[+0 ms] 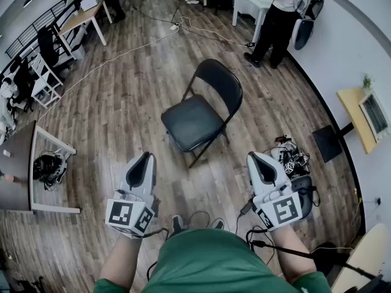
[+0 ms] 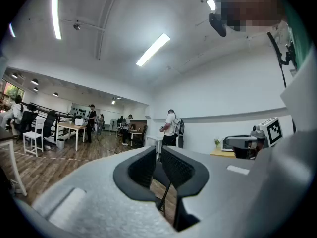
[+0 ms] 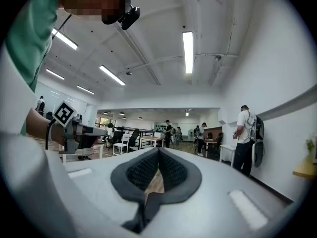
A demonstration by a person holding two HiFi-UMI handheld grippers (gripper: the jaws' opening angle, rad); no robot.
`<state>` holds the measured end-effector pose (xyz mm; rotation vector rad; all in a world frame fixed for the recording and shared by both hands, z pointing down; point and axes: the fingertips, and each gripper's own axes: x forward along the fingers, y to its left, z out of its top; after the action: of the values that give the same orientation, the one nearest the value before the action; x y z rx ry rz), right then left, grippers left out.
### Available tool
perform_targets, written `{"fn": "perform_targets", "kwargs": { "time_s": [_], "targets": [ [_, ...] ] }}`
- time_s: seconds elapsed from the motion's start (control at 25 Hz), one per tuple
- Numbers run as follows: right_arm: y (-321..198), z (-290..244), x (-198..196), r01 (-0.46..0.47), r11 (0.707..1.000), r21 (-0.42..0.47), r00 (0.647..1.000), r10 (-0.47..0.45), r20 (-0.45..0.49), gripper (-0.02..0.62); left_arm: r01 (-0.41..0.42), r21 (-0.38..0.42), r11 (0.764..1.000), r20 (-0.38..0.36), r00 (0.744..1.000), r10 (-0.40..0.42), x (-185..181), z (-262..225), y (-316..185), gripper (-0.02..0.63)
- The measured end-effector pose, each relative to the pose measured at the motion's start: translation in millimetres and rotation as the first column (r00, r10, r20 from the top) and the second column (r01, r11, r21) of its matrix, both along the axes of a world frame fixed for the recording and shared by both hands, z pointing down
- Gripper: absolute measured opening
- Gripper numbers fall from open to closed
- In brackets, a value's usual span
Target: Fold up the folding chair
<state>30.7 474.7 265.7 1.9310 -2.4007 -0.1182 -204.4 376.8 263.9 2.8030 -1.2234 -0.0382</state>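
While both were empty, left tongs (image 1: 145, 159) nearly closed, right tongs (image 1: 256, 160) fully closed | folding chair (image 1: 194, 119) stood unfolded ahead, between them, well apart | seat front pointed toward my left tongs, backrest far-right, long axis diagonal | I judged: open jaws first, steady backrest top, lift seat front.

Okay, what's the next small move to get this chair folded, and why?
Probably reach both tools forward toward the chair, opening them on the way. The chair stands fully unfolded on the floor ahead, untouched. The left tool and the right tool are near the body, shut and empty, well short of it.
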Motion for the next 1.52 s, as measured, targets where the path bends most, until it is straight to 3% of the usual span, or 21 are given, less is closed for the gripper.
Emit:
{"fn": "perform_targets", "kwargs": {
  "time_s": [0.36, 0.56, 0.76, 1.04, 1.32, 1.52],
  "targets": [
    [30, 8, 21, 0.041, 0.999, 0.007, 0.999, -0.041, 0.03, 0.003, 0.023, -0.014, 1.0, -0.002, 1.0, -0.023, 21, 9, 32, 0.046],
    [36, 20, 37, 0.083, 0.996, -0.022, 0.993, -0.081, 0.082, 0.003, 0.047, -0.052, 0.998, 0.011, 0.999, -0.047, 30, 25, 43, 0.046],
    [24, 38, 53, 0.054, 0.995, -0.079, 0.992, -0.044, 0.122, 0.003, 0.05, -0.132, 0.99, 0.012, 0.999, -0.049, 33, 50, 22, 0.047],
    [-33, 61, 70, -0.057, 0.986, -0.158, 0.992, 0.074, 0.102, 0.003, -0.011, -0.22, 0.975, 0.0, 1.0, 0.011, 41, 89, -51, 0.048],
    [-130, 62, 81, -0.176, 0.961, -0.213, 0.981, 0.19, 0.047, 0.003, -0.046, -0.267, 0.963, -0.021, 0.999, 0.042, 30, 110, -186, 0.048],
    [-203, 59, 72, -0.225, 0.947, -0.228, 0.972, 0.235, 0.021, 0.003, -0.073, -0.332, 0.941, -0.033, 0.997, 0.065, 11, 129, -266, 0.048]
  ]
}}
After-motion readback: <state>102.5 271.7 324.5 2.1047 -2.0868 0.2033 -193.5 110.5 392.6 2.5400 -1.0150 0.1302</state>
